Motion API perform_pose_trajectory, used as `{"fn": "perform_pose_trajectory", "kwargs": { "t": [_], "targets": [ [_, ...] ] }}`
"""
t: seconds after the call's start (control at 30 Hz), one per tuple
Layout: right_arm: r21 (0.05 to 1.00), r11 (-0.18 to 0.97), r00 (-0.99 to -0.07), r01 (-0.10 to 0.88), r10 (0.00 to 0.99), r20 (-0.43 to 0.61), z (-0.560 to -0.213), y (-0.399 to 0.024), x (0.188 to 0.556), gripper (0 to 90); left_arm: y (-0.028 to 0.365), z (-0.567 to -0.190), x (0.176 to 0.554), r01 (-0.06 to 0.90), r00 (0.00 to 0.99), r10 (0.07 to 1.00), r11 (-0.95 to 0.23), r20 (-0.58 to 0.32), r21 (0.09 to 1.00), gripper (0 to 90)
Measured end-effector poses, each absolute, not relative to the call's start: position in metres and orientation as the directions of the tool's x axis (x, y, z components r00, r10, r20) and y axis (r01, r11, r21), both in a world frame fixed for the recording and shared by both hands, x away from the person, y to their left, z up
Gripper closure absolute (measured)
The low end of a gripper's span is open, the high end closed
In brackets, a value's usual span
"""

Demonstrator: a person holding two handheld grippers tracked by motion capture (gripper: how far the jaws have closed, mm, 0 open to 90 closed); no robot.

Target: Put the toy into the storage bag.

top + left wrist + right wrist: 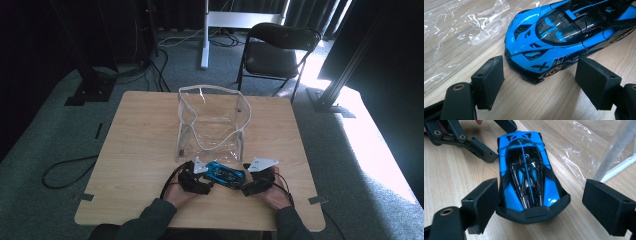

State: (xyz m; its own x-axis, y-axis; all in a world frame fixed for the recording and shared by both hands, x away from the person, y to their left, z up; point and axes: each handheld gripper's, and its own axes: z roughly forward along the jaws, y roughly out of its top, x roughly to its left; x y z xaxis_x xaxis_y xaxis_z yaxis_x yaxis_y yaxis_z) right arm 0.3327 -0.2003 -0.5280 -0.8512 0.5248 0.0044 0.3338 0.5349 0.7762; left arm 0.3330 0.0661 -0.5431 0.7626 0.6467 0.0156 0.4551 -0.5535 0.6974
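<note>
On table [140, 150] | blue toy car [226, 173] between both claws; left claw [200, 181] wide; right claw [248, 184] wide

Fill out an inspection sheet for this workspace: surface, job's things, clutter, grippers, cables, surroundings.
Surface: wooden table, light grain, bare apart from the items below.
Job's things: blue toy car lying on the table near the front edge; clear plastic bag with a white zipper rim standing open just behind it.
Clutter: nothing seen.
Grippers: left gripper open, jaws either side of the car's nose without pressing; right gripper open around the car's tail, left pad close to or touching it.
Cables: black cable looped on the floor left of the table; more cables by the far stand.
Surroundings: grey carpet, black folding chair behind the table, dark curtains.
</note>
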Motion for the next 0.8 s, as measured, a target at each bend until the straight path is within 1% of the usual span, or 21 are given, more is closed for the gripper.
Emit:
{"fn": "perform_pose_trajectory", "kwargs": {
  "t": [0.03,0.17,0.23,0.3,0.47,0.57,0.67,0.8],
  "targets": [
    [0.751,0.577,-0.861,0.321,0.508,-0.022,-0.533,-0.195,0.332,12.8,0.066,-0.543,0.333,0.454,0.763,0.646,-0.553,0.015,0.698,23.6],
    [0.711,0.624,-0.864,0.324,0.502,-0.047,-0.545,-0.187,0.334,13.5,0.064,-0.543,0.333,0.451,0.767,0.642,-0.556,0.016,0.698,23.6],
    [0.718,0.614,-0.865,0.328,0.500,-0.032,-0.547,-0.187,0.336,14.9,0.063,-0.543,0.333,0.450,0.768,0.640,-0.558,0.016,0.698,23.6],
    [0.728,0.599,-0.874,0.333,0.486,0.000,-0.548,-0.188,0.338,21.0,0.063,-0.543,0.333,0.449,0.769,0.639,-0.558,0.016,0.697,23.6],
    [0.735,0.600,-0.880,0.316,0.475,-0.008,-0.548,-0.188,0.337,22.0,0.063,-0.543,0.333,0.446,0.770,0.638,-0.559,0.018,0.699,23.6],
    [0.742,0.591,-0.884,0.318,0.467,0.008,-0.546,-0.191,0.335,23.7,0.063,-0.544,0.332,0.444,0.771,0.636,-0.557,0.018,0.702,23.6],
    [0.750,0.586,-0.885,0.307,0.465,-0.001,-0.542,-0.191,0.332,24.1,0.062,-0.544,0.332,0.441,0.775,0.632,-0.558,0.017,0.703,23.6],
    [0.756,0.596,-0.880,0.271,0.472,-0.057,-0.532,-0.187,0.325,24.3,0.061,-0.544,0.331,0.435,0.780,0.625,-0.559,0.015,0.706,23.6]
  ]
}}
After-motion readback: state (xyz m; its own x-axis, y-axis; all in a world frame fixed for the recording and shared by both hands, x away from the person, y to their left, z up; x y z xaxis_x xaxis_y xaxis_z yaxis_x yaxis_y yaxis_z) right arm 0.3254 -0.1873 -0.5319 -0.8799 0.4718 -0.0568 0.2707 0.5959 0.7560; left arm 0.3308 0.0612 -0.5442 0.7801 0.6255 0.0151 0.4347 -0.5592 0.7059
